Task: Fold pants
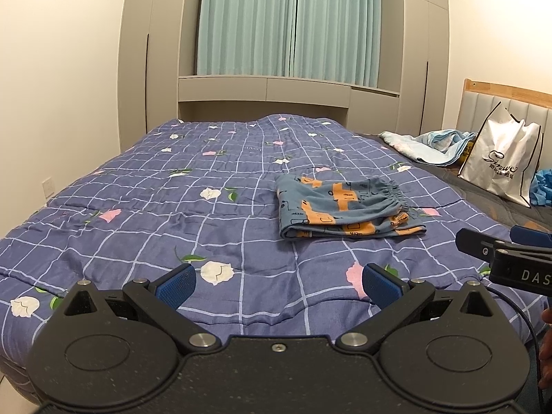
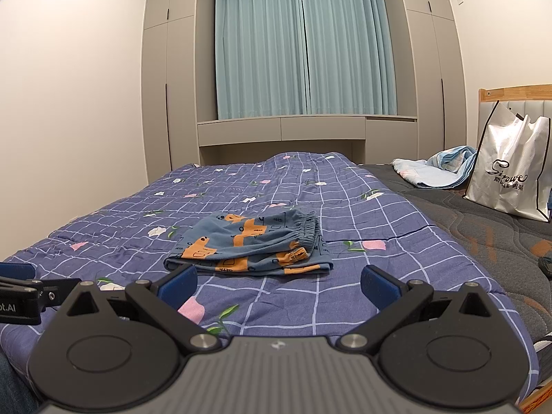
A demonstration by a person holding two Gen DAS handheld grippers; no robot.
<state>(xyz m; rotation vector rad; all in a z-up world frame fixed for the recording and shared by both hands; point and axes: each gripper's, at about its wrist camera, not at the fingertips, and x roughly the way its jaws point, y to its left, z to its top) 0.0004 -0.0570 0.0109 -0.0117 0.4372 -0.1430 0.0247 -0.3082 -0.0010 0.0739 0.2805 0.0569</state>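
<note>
The soft, folded pants [image 2: 250, 246] with gathered elastic waistband are seen lying on the quilted checked bedspread [image 1: 138, 214] just ahead of the right claw [image 2: 278, 284]; both it and the left claw [image 1: 278, 284] are held wide apart, empty.

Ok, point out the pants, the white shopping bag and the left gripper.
pants [image 2: 248, 245]: right wrist view, middle of the folded stack.
white shopping bag [image 2: 507, 176]: right wrist view, printed front face.
left gripper [image 1: 277, 284]: left wrist view, between its open fingertips.

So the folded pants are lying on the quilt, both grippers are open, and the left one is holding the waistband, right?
Not quite. The left gripper holds nothing; the left wrist view shows it open, short of the pants. The rest is right: pants folded on the quilt, right gripper open.
</note>
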